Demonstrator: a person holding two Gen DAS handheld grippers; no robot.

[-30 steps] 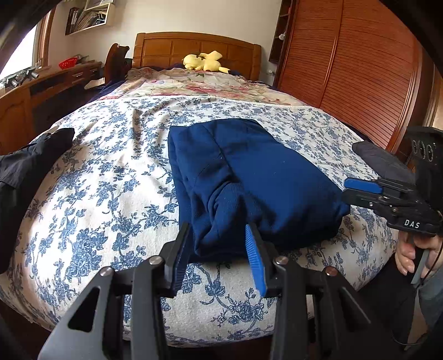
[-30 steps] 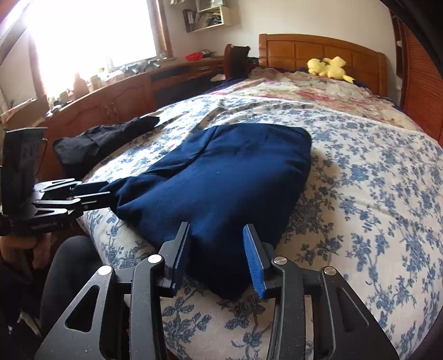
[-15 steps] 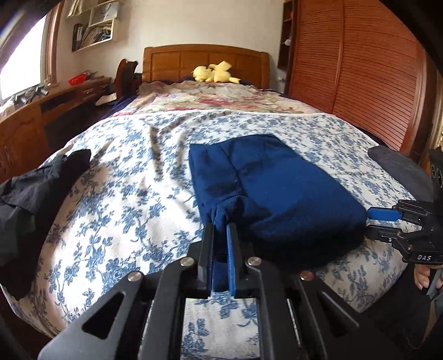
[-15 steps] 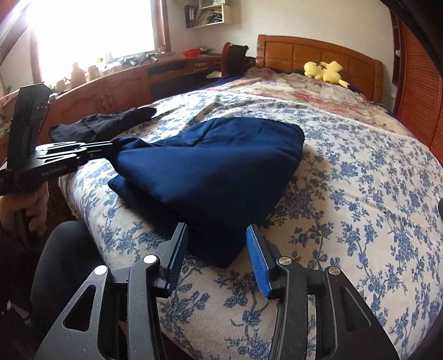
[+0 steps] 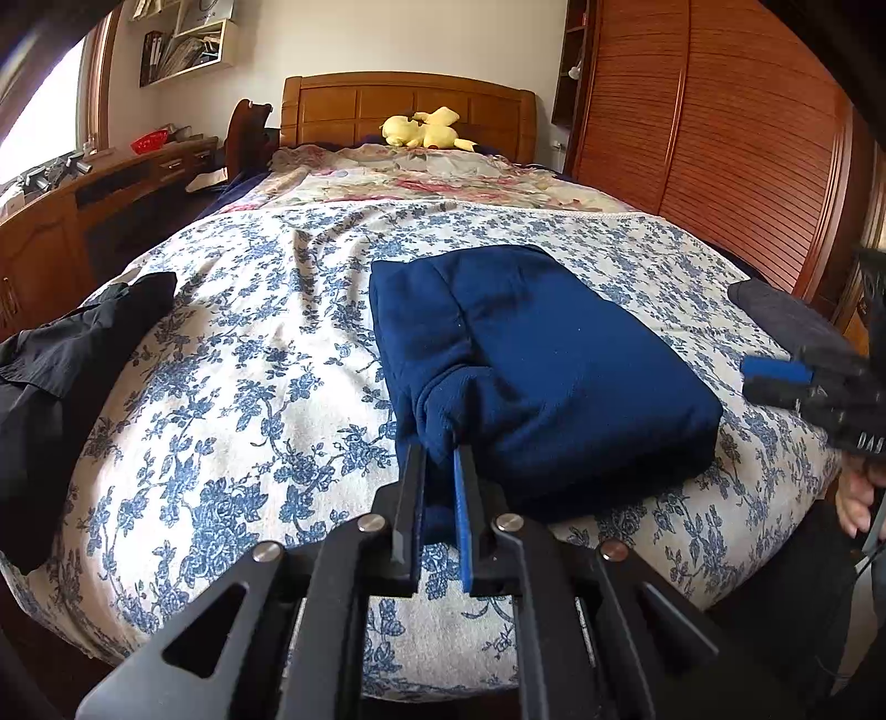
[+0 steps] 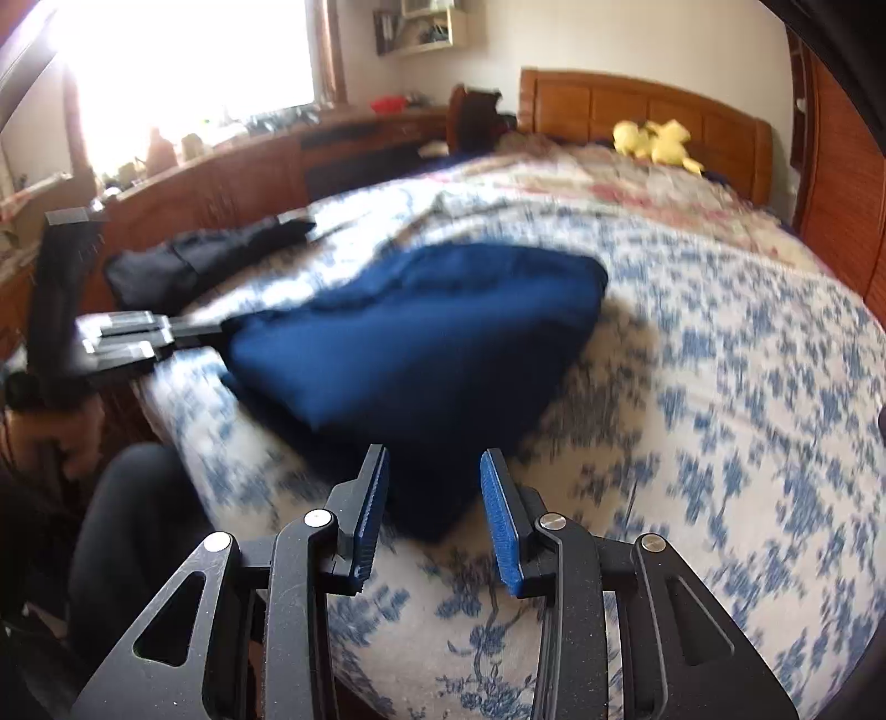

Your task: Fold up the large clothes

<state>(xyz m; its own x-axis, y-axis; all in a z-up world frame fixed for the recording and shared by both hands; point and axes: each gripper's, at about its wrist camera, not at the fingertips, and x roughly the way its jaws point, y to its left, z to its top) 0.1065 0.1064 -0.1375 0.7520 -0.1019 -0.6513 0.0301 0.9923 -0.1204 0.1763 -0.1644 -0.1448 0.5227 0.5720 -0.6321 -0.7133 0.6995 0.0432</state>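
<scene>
Navy garment (image 5: 531, 360) corner pinched by left gripper (image 5: 440, 459)

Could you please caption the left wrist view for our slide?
Left hand-held gripper pinches the folded navy garment's near corner on the floral bedspread.

navy garment (image 6: 421, 343), floral bed (image 6: 720, 387), closing fingers (image 6: 370, 498)

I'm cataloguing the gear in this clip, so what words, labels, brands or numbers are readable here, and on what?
"DAS", partly cut off: white letters on the right gripper body, at the left wrist view's right edge.
Books and papers on the wall shelf: too small to read.
Left gripper body in the right wrist view: blurred, nothing readable.
</scene>
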